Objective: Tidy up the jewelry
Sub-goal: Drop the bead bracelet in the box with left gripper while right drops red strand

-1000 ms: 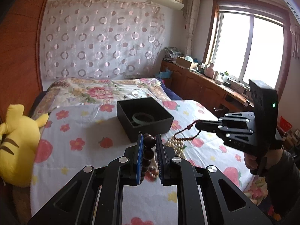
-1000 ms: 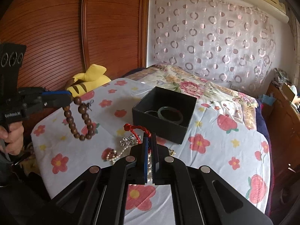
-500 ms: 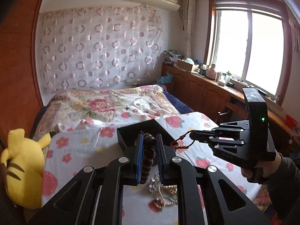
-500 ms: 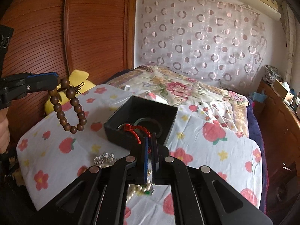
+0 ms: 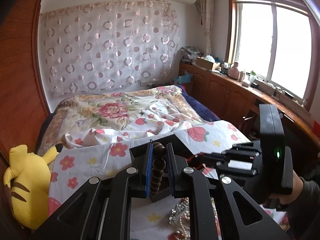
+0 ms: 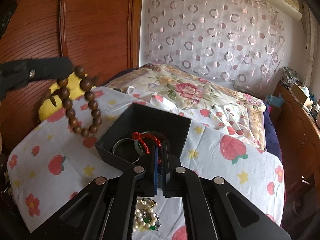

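**Jewelry carried over a black box on the bed**

Jewelry is split between both grippers, the box and the bed. The left gripper (image 5: pixel 159 150) has its fingers (image 5: pixel 149 164) closed on a bracelet of large brown wooden beads (image 5: pixel 158 166); in the right wrist view the same bracelet (image 6: pixel 82 104) hangs as a loop from the left gripper (image 6: pixel 66 68) at 10 o'clock, above the sheet and just left of the box. The right gripper (image 6: pixel 159 150) has its fingers (image 6: pixel 155 166) nearly together, pinching a red cord bracelet (image 6: pixel 145 140) that arches over the open box. The black box (image 6: pixel 180 138) sits on the flowered sheet (image 6: pixel 60 156) of the bed, and a green bangle (image 6: pixel 138 147) lies inside it beside a thin ring-shaped bangle (image 6: pixel 120 146). At 6 o'clock, under the right gripper, a heap of pearls and small pieces (image 6: pixel 147 216) rests on the sheet. A yellow plush toy (image 5: pixel 26 188) lies at 8 o'clock in the left wrist view, against the wooden wardrobe (image 5: pixel 18 84). A hand (image 5: pixel 288 192) grips the right gripper (image 5: pixel 202 157) at 4 o'clock there.
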Available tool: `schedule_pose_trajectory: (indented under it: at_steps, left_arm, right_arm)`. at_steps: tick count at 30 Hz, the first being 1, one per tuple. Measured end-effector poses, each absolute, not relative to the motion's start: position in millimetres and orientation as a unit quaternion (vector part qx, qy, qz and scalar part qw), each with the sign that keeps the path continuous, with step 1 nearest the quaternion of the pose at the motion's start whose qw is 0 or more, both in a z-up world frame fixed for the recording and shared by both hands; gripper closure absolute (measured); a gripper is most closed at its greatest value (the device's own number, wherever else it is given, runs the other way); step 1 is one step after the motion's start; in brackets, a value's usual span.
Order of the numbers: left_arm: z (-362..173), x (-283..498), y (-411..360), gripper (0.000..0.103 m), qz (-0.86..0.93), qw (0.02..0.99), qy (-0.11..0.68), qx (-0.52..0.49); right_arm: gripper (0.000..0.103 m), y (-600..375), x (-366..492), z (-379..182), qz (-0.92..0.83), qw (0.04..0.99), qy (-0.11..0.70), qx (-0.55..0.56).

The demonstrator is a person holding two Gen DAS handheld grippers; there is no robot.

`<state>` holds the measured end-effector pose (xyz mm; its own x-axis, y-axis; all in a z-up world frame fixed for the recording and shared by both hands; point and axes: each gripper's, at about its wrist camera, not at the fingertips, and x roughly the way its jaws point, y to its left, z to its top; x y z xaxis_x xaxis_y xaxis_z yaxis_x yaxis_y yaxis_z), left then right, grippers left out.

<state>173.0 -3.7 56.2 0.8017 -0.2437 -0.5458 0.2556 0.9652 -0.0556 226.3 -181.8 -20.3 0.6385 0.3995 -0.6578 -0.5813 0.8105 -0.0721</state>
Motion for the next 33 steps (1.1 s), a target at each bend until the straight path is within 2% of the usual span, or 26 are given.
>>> schedule_pose_trajectory:
  at_steps: [6,10,33]
  left_arm:
    - [54,196,-6,0.091,-0.122,0.947,0.296,0.009]
    - [52,209,-9,0.091,-0.115,0.946,0.304,0.012]
    - [9,257,-20,0.091,-0.082,0.931,0.355,0.034]
  right_arm:
    - [0.098,-180,233,-35,0.276,0.887,0.342,-0.141]
    - [0.077,-182,232,-38,0.279,0.886,0.344,-0.134]
    - [0.077,-209,215,-47,0.274,0.891,0.343,-0.116]
